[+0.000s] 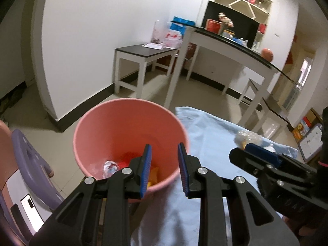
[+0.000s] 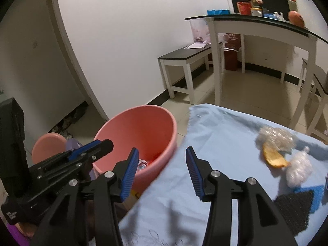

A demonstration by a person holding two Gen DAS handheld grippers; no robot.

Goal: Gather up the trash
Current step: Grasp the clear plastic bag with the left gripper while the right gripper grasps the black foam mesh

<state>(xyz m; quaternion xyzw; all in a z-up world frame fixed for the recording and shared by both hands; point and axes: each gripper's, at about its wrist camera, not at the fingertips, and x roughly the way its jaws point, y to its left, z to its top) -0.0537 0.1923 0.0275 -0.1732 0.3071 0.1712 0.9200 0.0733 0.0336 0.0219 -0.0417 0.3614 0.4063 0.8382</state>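
- Pale blue cloth (image 2: 215, 143): beside the pink bucket.
- Pink bucket (image 1: 123, 127): holds crumpled wrappers (image 1: 110, 167).
- Left gripper (image 1: 165, 170): jaws apart, empty, over the bucket's rim.
- Right gripper (image 2: 162, 174): jaws wide, empty, beside the bucket.
- Orange peel (image 2: 273, 157) and clear plastic wads (image 2: 298, 168): on the cloth, well apart from the bucket.

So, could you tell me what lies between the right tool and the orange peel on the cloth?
Only bare light blue cloth lies between the open right tool and the orange peel, as the right wrist view shows.
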